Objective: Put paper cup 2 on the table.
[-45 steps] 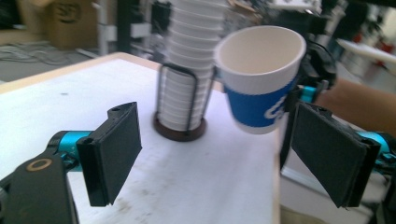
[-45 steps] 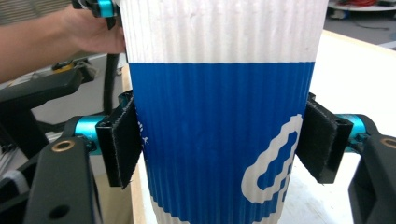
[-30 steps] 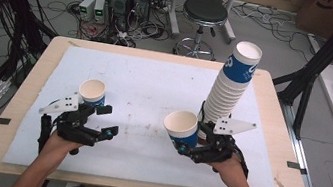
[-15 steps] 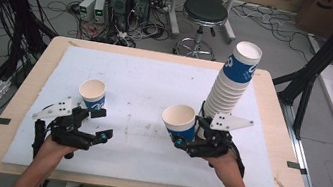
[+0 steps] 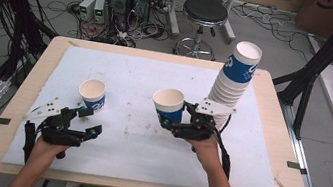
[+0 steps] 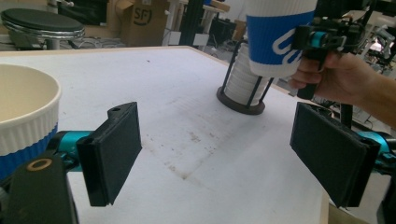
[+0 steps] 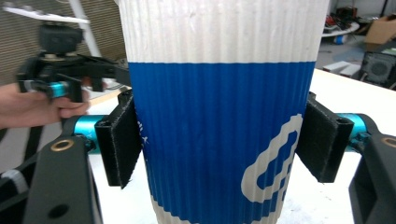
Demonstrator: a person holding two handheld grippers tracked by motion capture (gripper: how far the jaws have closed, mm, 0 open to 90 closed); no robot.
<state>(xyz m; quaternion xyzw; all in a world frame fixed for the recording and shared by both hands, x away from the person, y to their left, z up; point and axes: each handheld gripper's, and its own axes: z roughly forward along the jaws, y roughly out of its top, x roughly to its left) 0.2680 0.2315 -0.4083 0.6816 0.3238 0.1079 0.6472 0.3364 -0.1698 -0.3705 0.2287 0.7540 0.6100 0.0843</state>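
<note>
Since a second ago, both of my hands have shifted: my right gripper (image 5: 173, 121) has carried its blue-and-white paper cup (image 5: 168, 105) leftward, away from the tall stack of cups (image 5: 233, 81), and my left gripper (image 5: 86, 122) has drawn back toward the near edge, leaving the second cup (image 5: 92, 93) standing on the white mat (image 5: 132, 138).

On my right, the two black pads (image 7: 122, 140) press against the blue band of the held cup (image 7: 219, 116), one on each side, and the cup is upright with its mouth open to the top. It hangs above the middle of the mat, well left of the stack.

On my left, the fingers (image 6: 114, 149) are spread wide with nothing between them. The standing cup (image 6: 23, 116) sits just beyond my left jaw, far-left of the gripper, apart from it.
</note>
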